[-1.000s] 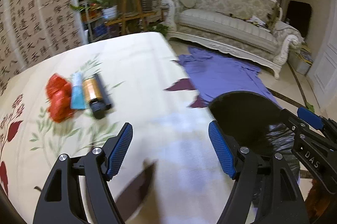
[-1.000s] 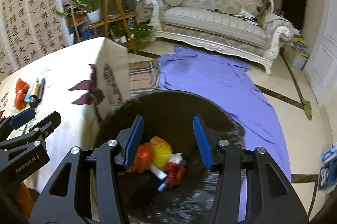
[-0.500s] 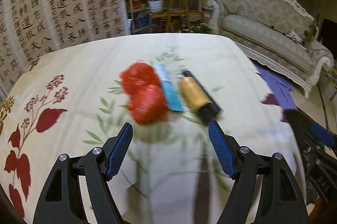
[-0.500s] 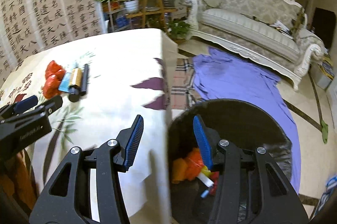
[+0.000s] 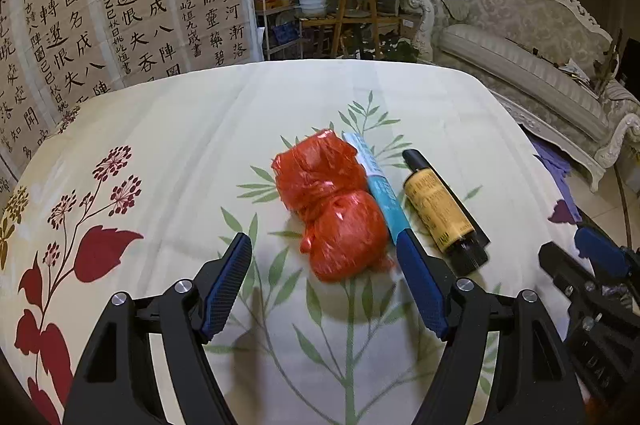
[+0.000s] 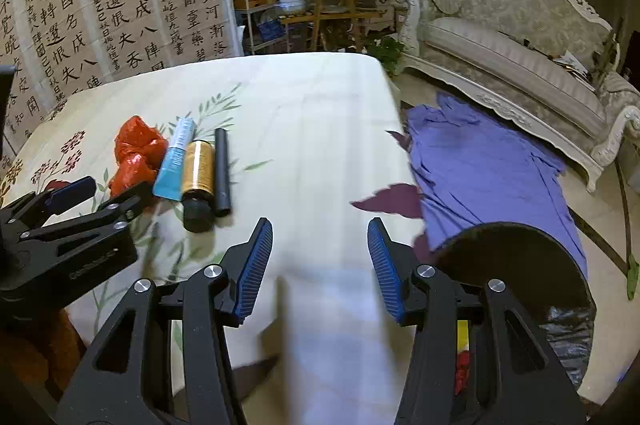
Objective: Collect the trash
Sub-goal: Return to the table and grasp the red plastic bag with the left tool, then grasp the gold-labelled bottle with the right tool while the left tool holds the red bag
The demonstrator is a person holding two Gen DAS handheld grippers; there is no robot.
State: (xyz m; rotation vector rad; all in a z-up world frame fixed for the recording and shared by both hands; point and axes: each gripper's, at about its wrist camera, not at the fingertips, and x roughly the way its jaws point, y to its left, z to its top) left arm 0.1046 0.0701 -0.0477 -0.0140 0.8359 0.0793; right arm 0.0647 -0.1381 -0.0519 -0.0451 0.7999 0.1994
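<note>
Bag [image 5: 332,209], tube [image 5: 380,185], bottle [image 5: 440,213] side by side on table [image 5: 200,129]

One red bag [image 5: 332,209], one blue tube [image 5: 380,185], one bottle [image 5: 440,213], one black stick [image 6: 222,171], possibly marker.

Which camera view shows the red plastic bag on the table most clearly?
The left wrist view: the red plastic bag lies whole, near and central between the fingers. The right wrist view shows it small, far left, its near end hidden behind the left gripper.

Each camera rides behind its own claw, angled down at the table [image 5: 168,129]. The left view sits close over the red bag [image 5: 332,209]. The right view looks from farther right, sharing that bag [image 6: 134,157], the bottle [image 6: 197,169] and the sofa [image 6: 520,37].
</note>
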